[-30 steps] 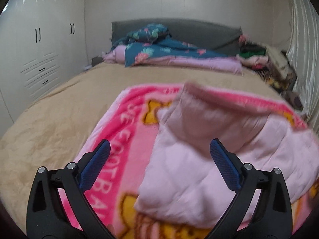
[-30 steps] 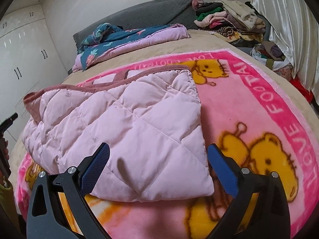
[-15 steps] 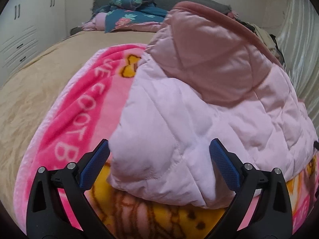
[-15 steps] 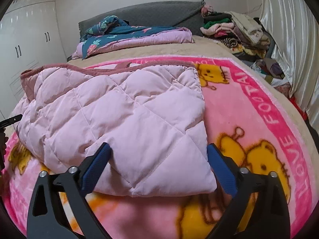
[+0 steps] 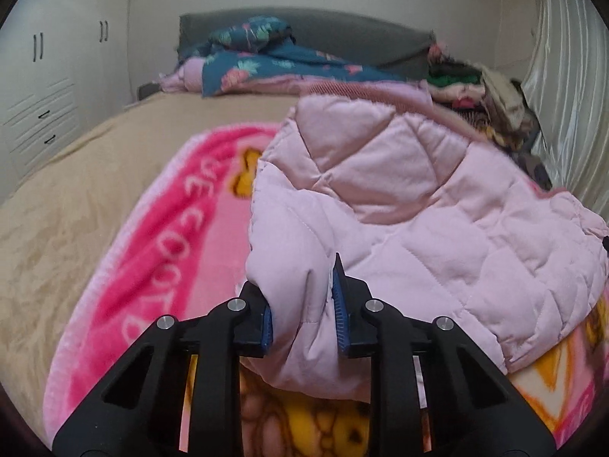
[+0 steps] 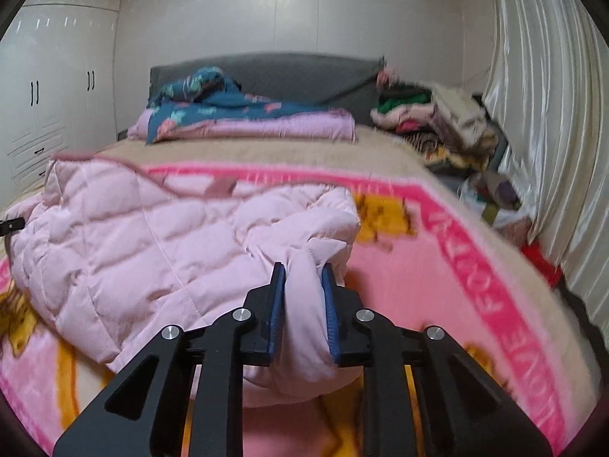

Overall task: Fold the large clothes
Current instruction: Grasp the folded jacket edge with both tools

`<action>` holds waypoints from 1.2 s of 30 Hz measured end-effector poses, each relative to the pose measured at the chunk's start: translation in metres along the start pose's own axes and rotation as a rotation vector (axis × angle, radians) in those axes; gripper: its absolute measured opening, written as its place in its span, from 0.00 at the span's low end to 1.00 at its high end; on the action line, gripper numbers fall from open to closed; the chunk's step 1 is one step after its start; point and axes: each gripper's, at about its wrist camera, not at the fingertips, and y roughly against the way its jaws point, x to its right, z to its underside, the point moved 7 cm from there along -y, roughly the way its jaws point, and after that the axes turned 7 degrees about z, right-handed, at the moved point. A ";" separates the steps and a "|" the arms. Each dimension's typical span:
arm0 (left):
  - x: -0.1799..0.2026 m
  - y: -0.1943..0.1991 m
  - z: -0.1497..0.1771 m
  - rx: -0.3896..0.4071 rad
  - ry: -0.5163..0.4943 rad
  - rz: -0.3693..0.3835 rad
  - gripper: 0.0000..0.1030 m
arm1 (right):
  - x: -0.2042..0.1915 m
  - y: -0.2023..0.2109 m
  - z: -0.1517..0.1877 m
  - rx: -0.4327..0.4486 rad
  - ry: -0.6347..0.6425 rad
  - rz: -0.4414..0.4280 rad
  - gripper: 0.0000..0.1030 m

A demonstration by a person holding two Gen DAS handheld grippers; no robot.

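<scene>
A pale pink quilted jacket (image 5: 411,209) lies folded on a pink cartoon-bear blanket (image 5: 160,236) on the bed. My left gripper (image 5: 300,304) is shut on the jacket's near left corner, with fabric bunched between the blue pads. In the right wrist view the jacket (image 6: 152,240) spreads to the left, and my right gripper (image 6: 302,304) is shut on its near right corner, lifting it slightly off the blanket (image 6: 437,289). The jacket's darker pink collar edge runs along its far side.
A beige bedspread (image 5: 76,190) covers the bed. Blue floral and pink bedding (image 6: 236,118) lies by the grey headboard. A pile of clothes (image 6: 437,122) sits at the far right. White wardrobes (image 6: 49,95) stand left, a pale curtain (image 6: 544,133) right.
Both grippers went from wide open to shut on the jacket's near corners. The jacket's near edge now bunches up and rises off the blanket.
</scene>
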 end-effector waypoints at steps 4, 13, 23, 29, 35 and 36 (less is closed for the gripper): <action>0.000 0.006 -0.036 0.086 0.025 -0.004 0.16 | 0.001 -0.007 -0.046 0.083 -0.004 0.018 0.16; 0.007 -0.029 -0.087 0.138 -0.046 -0.085 0.16 | 0.003 -0.071 -0.081 0.084 0.000 0.102 0.16; -0.010 -0.103 -0.074 0.018 -0.067 -0.198 0.22 | -0.010 -0.161 -0.045 -0.114 -0.008 0.201 0.16; -0.019 -0.136 -0.055 -0.048 -0.089 -0.252 0.26 | -0.017 -0.203 -0.012 -0.258 -0.031 0.219 0.13; -0.023 -0.154 -0.046 -0.102 -0.090 -0.269 0.30 | -0.025 -0.218 0.007 -0.312 -0.001 0.245 0.16; -0.023 -0.152 -0.045 -0.104 -0.088 -0.270 0.32 | -0.024 -0.219 0.007 -0.320 -0.010 0.244 0.17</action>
